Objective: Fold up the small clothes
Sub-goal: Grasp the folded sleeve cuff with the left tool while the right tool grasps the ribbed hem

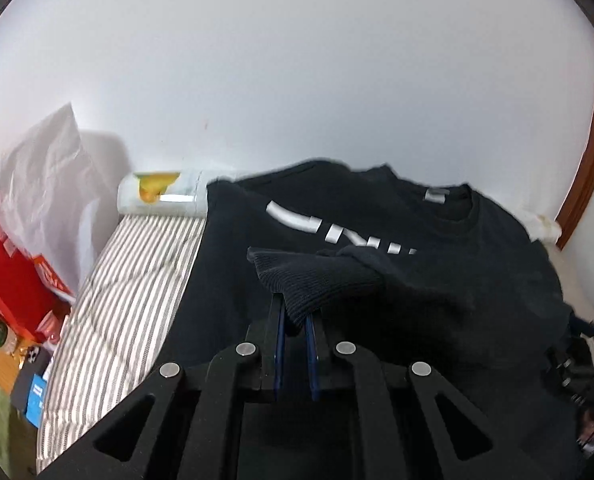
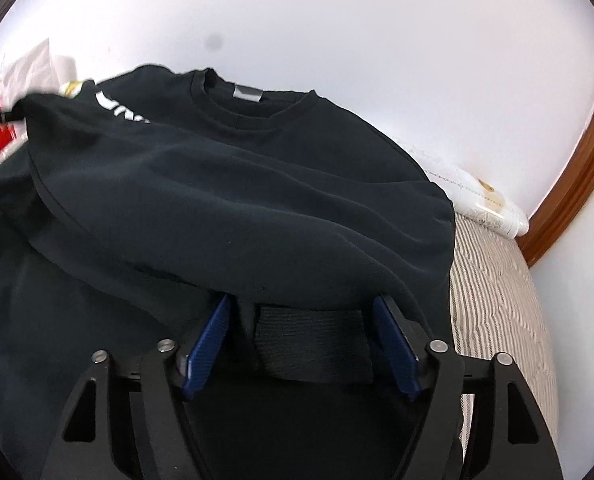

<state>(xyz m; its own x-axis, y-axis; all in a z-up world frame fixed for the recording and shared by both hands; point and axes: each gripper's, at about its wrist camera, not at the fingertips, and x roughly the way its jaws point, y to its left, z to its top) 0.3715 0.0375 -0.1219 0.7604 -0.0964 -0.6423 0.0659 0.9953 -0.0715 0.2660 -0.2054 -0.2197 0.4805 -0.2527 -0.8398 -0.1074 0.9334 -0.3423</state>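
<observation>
A black sweatshirt (image 1: 377,248) with white lettering across the chest lies spread on a bed with a grey-and-white striped sheet (image 1: 129,280), its neck opening toward the white wall (image 1: 297,80). One sleeve is folded across the sweatshirt's front. The left tongs (image 1: 295,320) are clenched on the ribbed cuff (image 1: 317,276) of that sleeve: the blue pads (image 1: 279,332) pinch the knit edge, and the cuff stands lifted a little above the chest of the sweatshirt. In the right wrist view the same sleeve runs from the sweatshirt's shoulder over to the far left, where the dark tip of the left tongs meets it.

The right tongs (image 2: 301,320) stand released at the sweatshirt's near edge, their blue pads (image 2: 207,344) spread wide. A ribbed band (image 2: 311,344) of the sweatshirt, hem or cuff I cannot tell, lies between them, and neither pad presses on it. A fold of the black fabric hangs over the tips of both pads.

Beyond the sweatshirt's collar a white rolled bundle with a yellow print (image 1: 161,196) lies along the wall. To the left of the sweatshirt, past the bed's edge, stand a red bag (image 1: 13,260) and a white plastic bag (image 1: 49,176). To the right of the sweatshirt a brown wooden frame (image 2: 577,160) curves up beside the wall
</observation>
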